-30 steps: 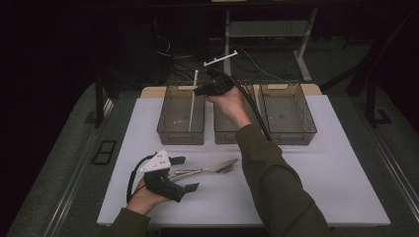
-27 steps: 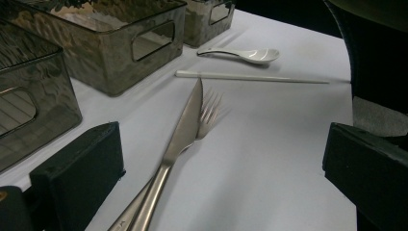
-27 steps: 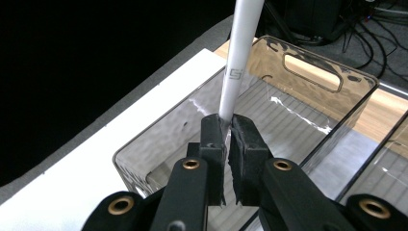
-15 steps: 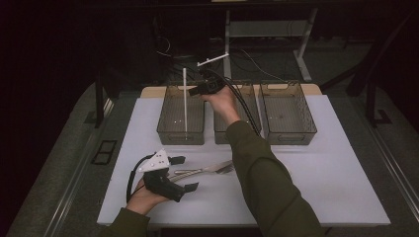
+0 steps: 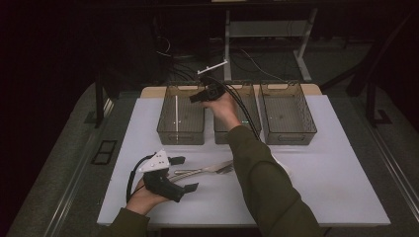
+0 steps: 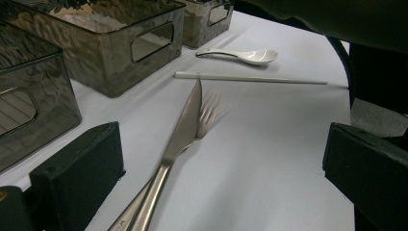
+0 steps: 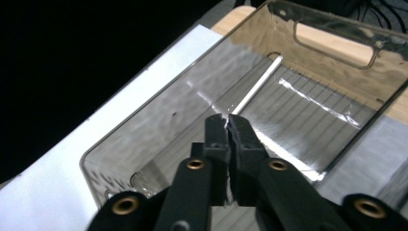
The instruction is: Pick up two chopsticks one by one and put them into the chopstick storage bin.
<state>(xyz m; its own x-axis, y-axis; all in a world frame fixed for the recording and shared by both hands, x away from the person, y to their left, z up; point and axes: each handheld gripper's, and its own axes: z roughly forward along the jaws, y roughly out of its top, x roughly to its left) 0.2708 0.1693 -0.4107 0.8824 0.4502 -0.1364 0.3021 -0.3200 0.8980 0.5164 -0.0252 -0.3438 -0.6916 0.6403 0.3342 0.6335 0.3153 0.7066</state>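
Observation:
A white chopstick [image 5: 176,113] [image 7: 256,85] lies lengthwise on the floor of the left clear bin [image 5: 180,137] [image 7: 144,125]. My right gripper [image 5: 193,98] [image 7: 226,120] hovers over that bin's far right corner. Its jaws have just been opening and stand a narrow gap apart with nothing between them. My left gripper [image 5: 187,173] [image 6: 221,168] rests on the white table near the front left, wide open. A steel knife [image 5: 197,172] [image 6: 183,130] and fork [image 5: 225,169] [image 6: 208,111] lie on the table between its jaws, untouched.
Two more clear bins, middle [image 5: 247,90] and right [image 5: 289,137], stand in the same row. A second white chopstick [image 6: 250,78] and a white spoon [image 6: 245,55] lie beyond the fork. My right sleeve [image 5: 262,177] crosses the middle of the white table [image 5: 331,187].
The right gripper carried the chopstick over the left bin, tipped it upright, then sank a little; the chopstick now lies in the bin. The left gripper has not moved.

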